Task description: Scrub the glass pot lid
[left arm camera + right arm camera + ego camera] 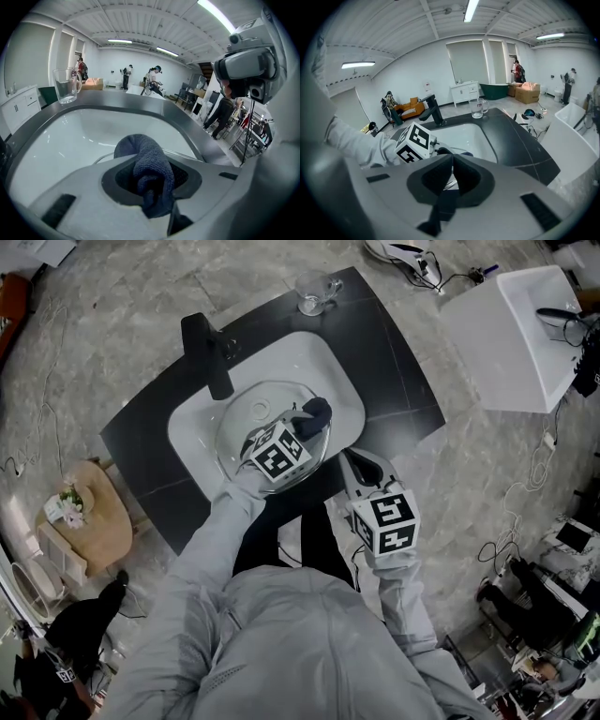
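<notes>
The glass pot lid [246, 414] lies in the white sink basin [309, 357]. My left gripper [302, 430] is over the lid's right part, shut on a dark blue cloth [315, 412] that bulges out between its jaws [146, 157]. Behind the cloth a thin stretch of the lid's rim [183, 152] shows. My right gripper [349, 459] reaches from the counter's near edge to the lid's right rim. Its jaws look shut, with a shiny bit of the lid [450, 182] between them. The left gripper's marker cube [414, 142] stands just beyond.
A black faucet [208, 354] rises at the basin's left rear. A clear glass mug [315, 292] stands on the black counter [394, 362] behind the sink. A white tub [511, 334] is at the upper right, a small wooden table [94, 521] at the left. People stand far off.
</notes>
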